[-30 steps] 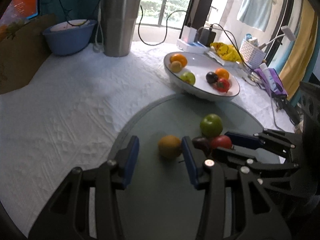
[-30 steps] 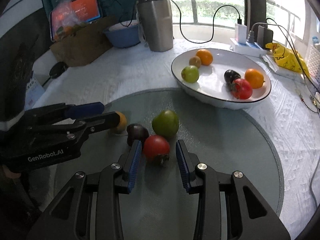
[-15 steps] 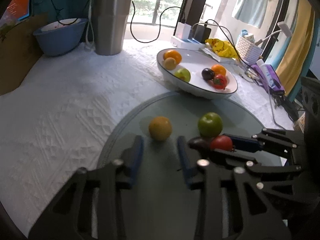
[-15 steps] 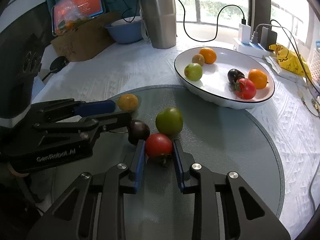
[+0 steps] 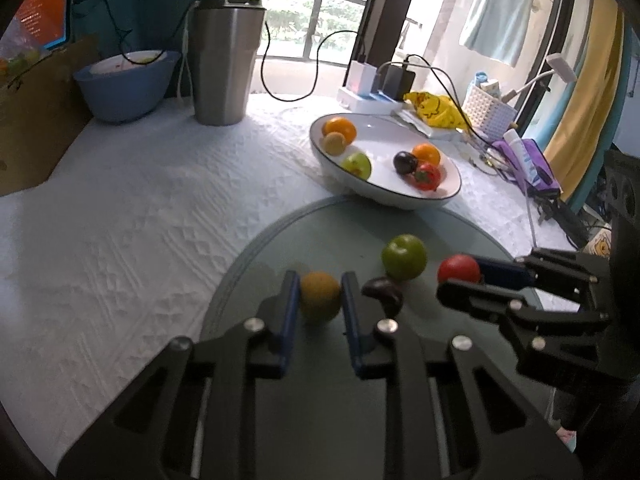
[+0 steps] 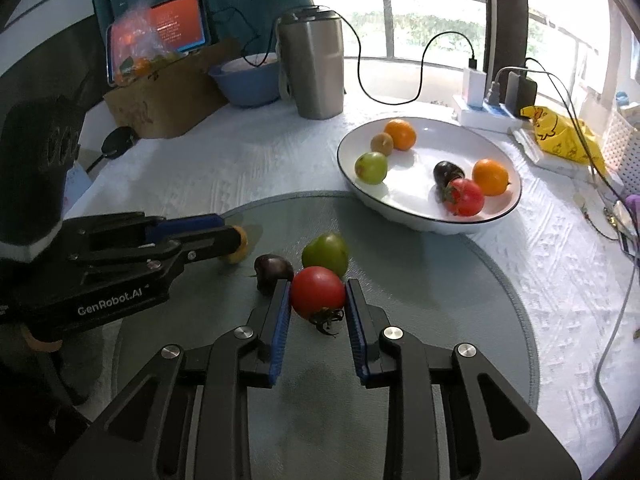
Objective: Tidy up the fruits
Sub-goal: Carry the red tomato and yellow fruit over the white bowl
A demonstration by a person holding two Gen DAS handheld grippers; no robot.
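My left gripper (image 5: 319,294) is shut on an orange fruit (image 5: 319,295) over the round grey mat (image 5: 320,232). My right gripper (image 6: 318,296) is shut on a red tomato (image 6: 317,291), which also shows in the left wrist view (image 5: 459,268). A green apple (image 6: 325,253) and a dark plum (image 6: 273,270) lie on the mat (image 6: 440,300) just beyond the tomato. A white bowl (image 6: 424,222) behind the mat holds several fruits: two oranges, a green apple, a plum, a tomato and a brownish fruit.
A steel tumbler (image 6: 312,68), a blue bowl (image 6: 246,80), a cardboard box (image 6: 168,100) with a phone (image 6: 160,36), chargers and cables (image 6: 492,96) stand at the back. A yellow bag (image 6: 560,136) and a white basket (image 5: 486,114) are on the right.
My left gripper has closed on the orange fruit. My right gripper has closed on the red tomato and lifted it slightly away from the plum and apple.
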